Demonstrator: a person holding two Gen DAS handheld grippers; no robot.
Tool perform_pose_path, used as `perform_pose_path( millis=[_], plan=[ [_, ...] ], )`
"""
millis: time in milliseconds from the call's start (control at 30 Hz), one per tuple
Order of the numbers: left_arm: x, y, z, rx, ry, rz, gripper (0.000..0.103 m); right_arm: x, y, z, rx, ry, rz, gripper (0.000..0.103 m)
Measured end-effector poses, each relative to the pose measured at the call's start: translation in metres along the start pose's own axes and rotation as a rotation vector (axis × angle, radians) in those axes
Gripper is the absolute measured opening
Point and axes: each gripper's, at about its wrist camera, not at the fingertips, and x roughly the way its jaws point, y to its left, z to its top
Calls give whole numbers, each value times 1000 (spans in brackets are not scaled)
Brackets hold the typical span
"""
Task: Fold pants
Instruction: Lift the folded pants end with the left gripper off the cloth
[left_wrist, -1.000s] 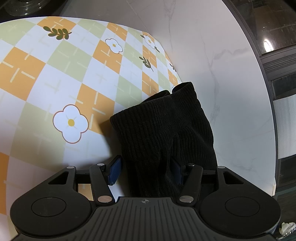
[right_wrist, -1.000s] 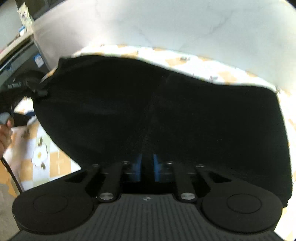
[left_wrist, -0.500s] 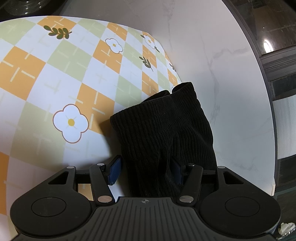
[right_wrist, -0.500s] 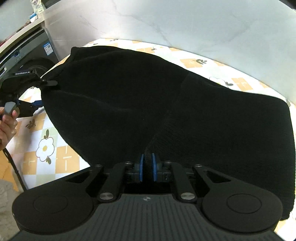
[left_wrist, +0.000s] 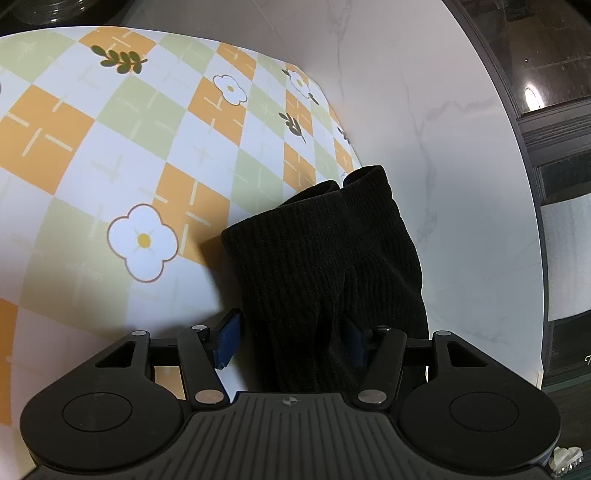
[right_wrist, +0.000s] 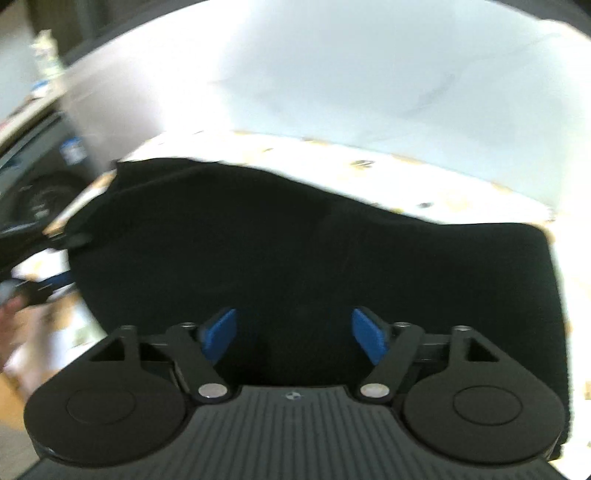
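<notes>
The black ribbed pants (left_wrist: 325, 266) lie on a checked flowered tablecloth (left_wrist: 147, 155). In the left wrist view a bunched part of them runs between the blue pads of my left gripper (left_wrist: 291, 336), whose jaws stand wide apart around the cloth. In the blurred right wrist view the pants (right_wrist: 314, 258) spread wide as a dark sheet. My right gripper (right_wrist: 295, 332) is open over them, blue pads apart. The left gripper's body (right_wrist: 33, 291) shows dimly at the far left edge.
A white marble tabletop (left_wrist: 443, 147) lies beyond the cloth's edge. A dark window frame (left_wrist: 554, 184) stands at the right. A dark appliance (right_wrist: 37, 184) stands at the left in the right wrist view.
My right gripper has opened and let go of the pants; half a second ago its pads were pinched on the fabric. The right view has shifted and blurred. The left gripper has not moved.
</notes>
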Motion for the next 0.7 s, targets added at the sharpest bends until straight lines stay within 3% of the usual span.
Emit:
perform_pose_path(
  millis=[133, 233, 433, 533, 567, 633, 700],
  plan=[
    [-5, 4, -7, -3, -7, -16, 61, 20, -13, -1, 29, 11, -143, 81],
    [-2, 2, -5, -6, -7, -25, 69, 36, -15, -3, 32, 30, -198, 84],
    [10, -16, -3, 84, -46, 21, 69, 52, -11, -12, 34, 45, -221, 87],
    [16, -26, -2, 125, -75, 61, 68, 52, -19, -13, 79, 55, -192, 87],
    [17, -28, -2, 131, -82, 71, 67, 53, -23, -12, 98, 59, -180, 87],
    [20, -28, 0, 119, -92, 107, 44, 54, -25, -12, 123, 69, -163, 87],
    [20, -20, 6, 66, -93, 94, 40, 55, -22, -10, 120, 82, -154, 87]
  ],
)
